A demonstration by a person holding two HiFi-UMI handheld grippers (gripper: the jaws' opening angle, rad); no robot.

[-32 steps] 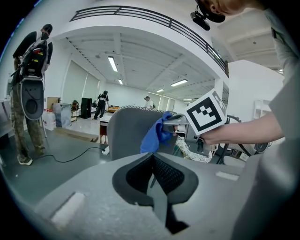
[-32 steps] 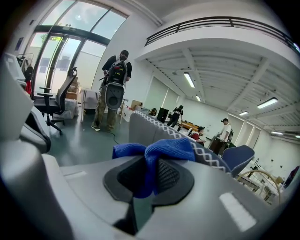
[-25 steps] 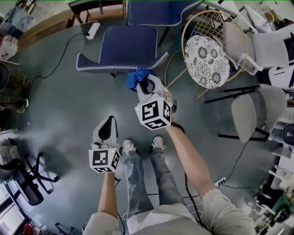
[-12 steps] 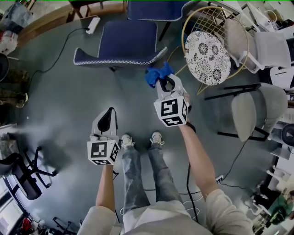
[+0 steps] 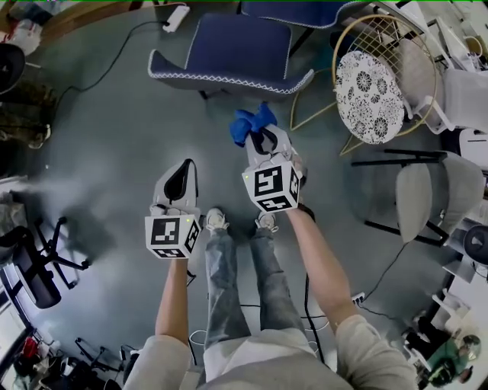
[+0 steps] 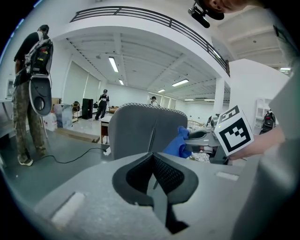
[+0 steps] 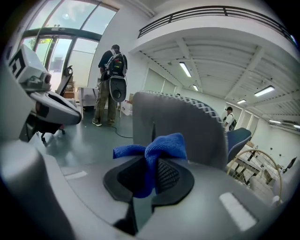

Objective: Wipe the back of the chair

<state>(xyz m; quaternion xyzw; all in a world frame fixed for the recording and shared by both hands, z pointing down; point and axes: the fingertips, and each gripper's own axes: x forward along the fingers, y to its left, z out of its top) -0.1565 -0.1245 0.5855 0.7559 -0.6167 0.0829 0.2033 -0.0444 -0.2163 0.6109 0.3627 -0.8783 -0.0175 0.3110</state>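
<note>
A blue-seated chair (image 5: 236, 49) with a grey back (image 7: 180, 129) stands on the floor in front of me. My right gripper (image 5: 263, 139) is shut on a blue cloth (image 5: 250, 124), held a short way off the chair's back and not touching it; the same cloth (image 7: 154, 152) bunches between the jaws in the right gripper view. My left gripper (image 5: 180, 180) hangs lower and to the left, shut and empty. In the left gripper view the chair back (image 6: 140, 133) stands ahead, with the cloth (image 6: 180, 143) to its right.
A round wire chair with a patterned cushion (image 5: 377, 95) stands to the right, a grey chair (image 5: 427, 190) beyond it. A power strip (image 5: 175, 17) and cable lie at the far left of the blue chair. A person (image 7: 110, 82) stands in the background. My feet (image 5: 240, 221) are below the grippers.
The right gripper swung right with the cloth, then came back left and drew away from the chair's edge. The left gripper stayed nearly still, and the head view shifted so the chair sits further right.
</note>
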